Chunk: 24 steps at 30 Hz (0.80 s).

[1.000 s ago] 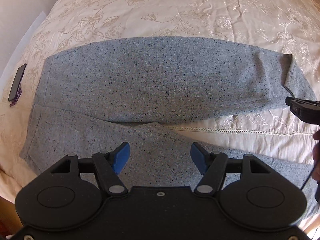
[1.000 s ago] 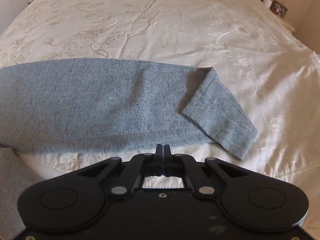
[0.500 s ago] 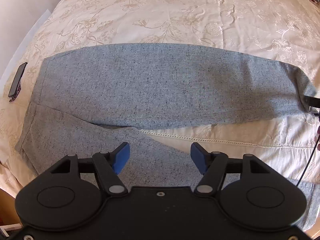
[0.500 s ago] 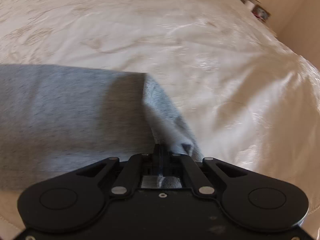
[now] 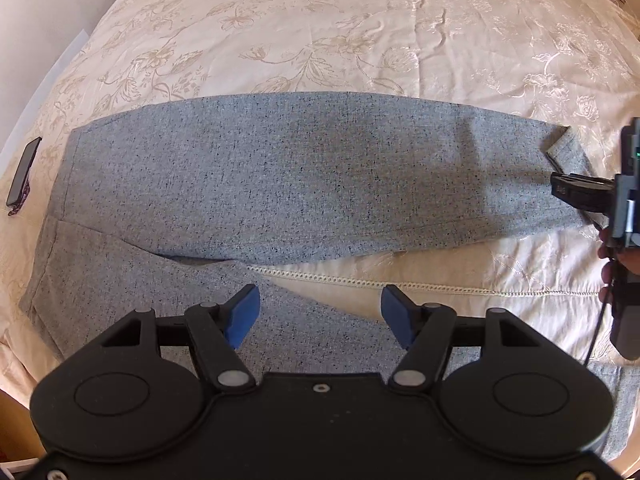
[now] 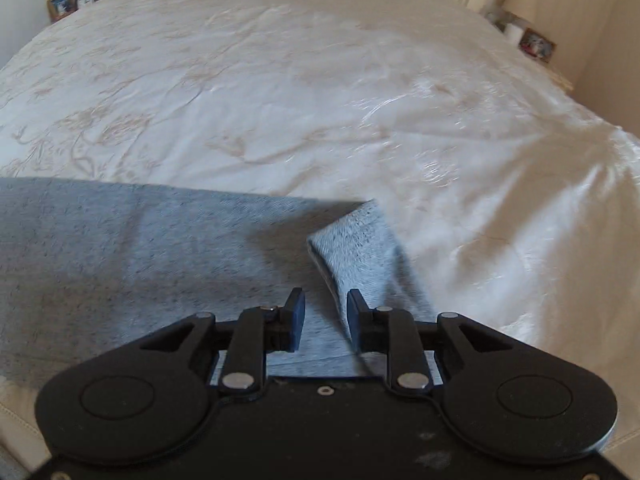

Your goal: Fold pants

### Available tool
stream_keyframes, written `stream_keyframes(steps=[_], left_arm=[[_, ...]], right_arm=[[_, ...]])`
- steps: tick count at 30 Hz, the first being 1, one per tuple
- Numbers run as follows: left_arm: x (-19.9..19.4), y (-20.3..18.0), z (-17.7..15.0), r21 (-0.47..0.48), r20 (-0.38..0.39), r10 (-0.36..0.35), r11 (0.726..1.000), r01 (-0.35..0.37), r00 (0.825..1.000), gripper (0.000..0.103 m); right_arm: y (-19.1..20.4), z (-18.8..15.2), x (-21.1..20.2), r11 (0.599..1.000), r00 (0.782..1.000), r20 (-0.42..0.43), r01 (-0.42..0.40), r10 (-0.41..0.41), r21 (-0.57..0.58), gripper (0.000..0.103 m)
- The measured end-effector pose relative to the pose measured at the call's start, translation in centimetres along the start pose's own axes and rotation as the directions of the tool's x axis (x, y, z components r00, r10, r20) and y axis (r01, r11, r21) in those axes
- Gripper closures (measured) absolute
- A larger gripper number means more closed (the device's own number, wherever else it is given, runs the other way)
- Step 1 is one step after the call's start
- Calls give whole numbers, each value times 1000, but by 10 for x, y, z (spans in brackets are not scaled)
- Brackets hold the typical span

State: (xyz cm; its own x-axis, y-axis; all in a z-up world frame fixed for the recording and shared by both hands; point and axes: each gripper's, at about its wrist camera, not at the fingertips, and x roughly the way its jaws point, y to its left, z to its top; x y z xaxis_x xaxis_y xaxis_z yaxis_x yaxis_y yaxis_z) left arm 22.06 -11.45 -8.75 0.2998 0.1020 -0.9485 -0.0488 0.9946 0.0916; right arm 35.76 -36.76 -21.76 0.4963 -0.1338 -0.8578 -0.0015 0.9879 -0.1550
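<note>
Grey speckled pants [image 5: 300,176] lie flat on the bed, waistband at the left, legs running right. The far leg [image 6: 140,264] ends in a cuff [image 6: 360,240] with one corner folded over, also visible as the cuff [image 5: 568,156] in the left wrist view. My right gripper [image 6: 325,316] is low at that cuff and its jaws are opening. The cuff's strip runs between them beside the right pad, and no pad presses on it. My left gripper [image 5: 320,312] hovers open above the near leg [image 5: 120,280] with nothing between its blue pads. The right gripper [image 5: 560,188] appears at the far right there.
A cream embroidered bedspread [image 5: 360,40] covers the bed, with a lace seam [image 5: 400,282] between the two legs. A dark phone [image 5: 24,178] lies at the bed's left edge. A person's hand [image 5: 616,256] holds the right gripper. Photo frames [image 6: 536,44] stand beyond the bed.
The right gripper came down onto the far leg's cuff while shut, then its jaws parted. The cuff's folded-over flap is smaller now. The left gripper stayed open and drifted slightly.
</note>
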Motion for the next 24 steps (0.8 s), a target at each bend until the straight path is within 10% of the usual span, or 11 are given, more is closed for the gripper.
stream_keyframes(steps=[7,11,16,24], left_arm=[[1,11,-7,-24,-8,28,999,-28,1000,35],[4,12,-3,-51,-8,12,999,-13,1000,35],[1,9,2,-50,8,9,999,-8,1000,35],[-6,15,-6,-28,34,2,1000,-1,999,35]], right_arm=[[-36,5,6,918,923,-44,386,-383,96,76],[-15,-2,-37,975,967,126,223,-220,-11,77],[38,-10,-24,985,996,88,8,7,-172,78],[-7,-4,31,943,971,17,237,-239,-233,86]])
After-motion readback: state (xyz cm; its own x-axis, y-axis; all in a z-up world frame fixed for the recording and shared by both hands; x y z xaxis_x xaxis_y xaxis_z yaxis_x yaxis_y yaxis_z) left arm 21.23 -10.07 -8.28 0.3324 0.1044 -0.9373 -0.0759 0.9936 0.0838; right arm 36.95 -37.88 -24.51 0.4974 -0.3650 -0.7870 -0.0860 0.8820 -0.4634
